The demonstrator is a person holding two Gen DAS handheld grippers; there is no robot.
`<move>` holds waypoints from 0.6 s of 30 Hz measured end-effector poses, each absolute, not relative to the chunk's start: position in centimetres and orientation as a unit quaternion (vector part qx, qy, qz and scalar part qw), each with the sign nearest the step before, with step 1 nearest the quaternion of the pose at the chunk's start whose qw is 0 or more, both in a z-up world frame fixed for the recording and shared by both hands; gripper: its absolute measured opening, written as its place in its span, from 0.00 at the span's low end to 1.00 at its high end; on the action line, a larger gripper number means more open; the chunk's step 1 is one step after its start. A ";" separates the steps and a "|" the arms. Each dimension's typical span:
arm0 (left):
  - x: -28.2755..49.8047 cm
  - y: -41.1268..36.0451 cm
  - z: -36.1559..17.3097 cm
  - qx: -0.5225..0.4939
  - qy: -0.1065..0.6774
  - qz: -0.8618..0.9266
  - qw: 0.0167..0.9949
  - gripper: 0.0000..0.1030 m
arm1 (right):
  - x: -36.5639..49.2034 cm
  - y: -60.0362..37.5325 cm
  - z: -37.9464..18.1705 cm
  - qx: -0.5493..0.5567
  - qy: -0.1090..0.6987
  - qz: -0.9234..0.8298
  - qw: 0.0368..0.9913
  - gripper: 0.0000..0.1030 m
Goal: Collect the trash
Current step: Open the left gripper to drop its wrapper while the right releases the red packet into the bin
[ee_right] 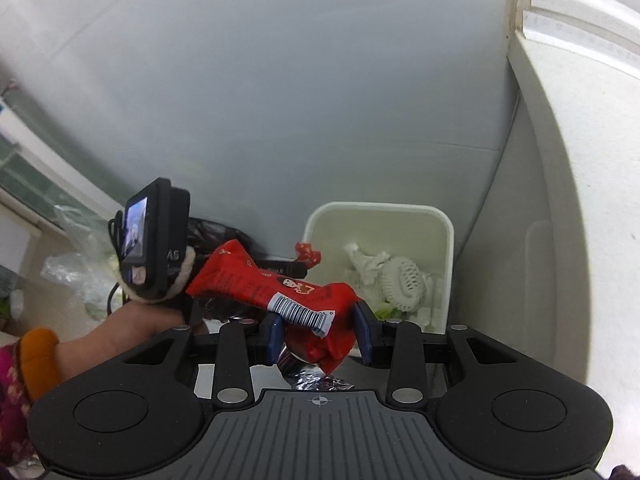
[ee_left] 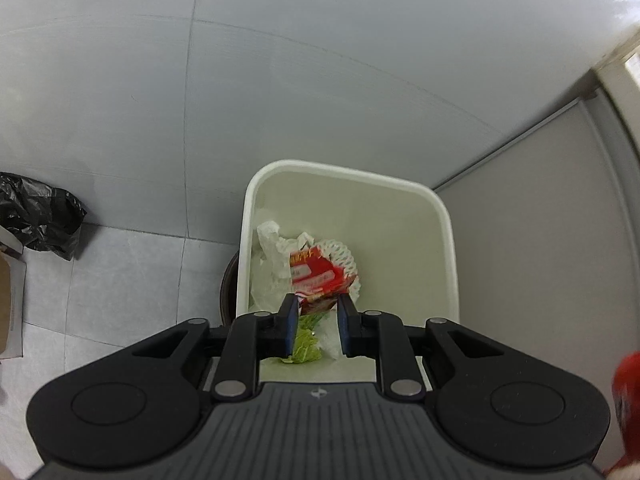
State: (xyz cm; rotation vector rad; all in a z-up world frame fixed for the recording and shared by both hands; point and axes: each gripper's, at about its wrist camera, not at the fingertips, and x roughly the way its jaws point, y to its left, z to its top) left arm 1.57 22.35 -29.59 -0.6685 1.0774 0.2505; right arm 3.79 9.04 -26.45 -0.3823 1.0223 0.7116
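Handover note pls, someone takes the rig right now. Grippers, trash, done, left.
Left gripper: open, empty, poised over the white bin.
Right gripper: shut on the red wrapper, held short of the bin, not yet over it.
In the bin: a red packet, white foam netting, crumpled white plastic, green leaf scraps.
Done: those pieces are binned.
Left: likely carry the red wrapper over the rim and release it. The black bag on the floor to the left is untouched.
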 end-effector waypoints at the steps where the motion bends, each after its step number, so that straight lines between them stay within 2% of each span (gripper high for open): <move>1: 1.6 22.3 -29.7 -0.311 0.504 0.119 0.797 0.23 | 4.3 9.4 -26.8 -0.176 0.478 0.323 0.797 0.34; 10: 1.1 22.5 -30.0 -0.315 0.513 0.126 0.788 0.46 | 9.6 10.7 -29.6 -0.129 0.536 0.257 0.794 0.37; 18: 0.2 22.8 -29.5 -0.318 0.513 0.133 0.786 0.50 | 11.6 11.2 -32.4 -0.100 0.588 0.210 0.774 0.38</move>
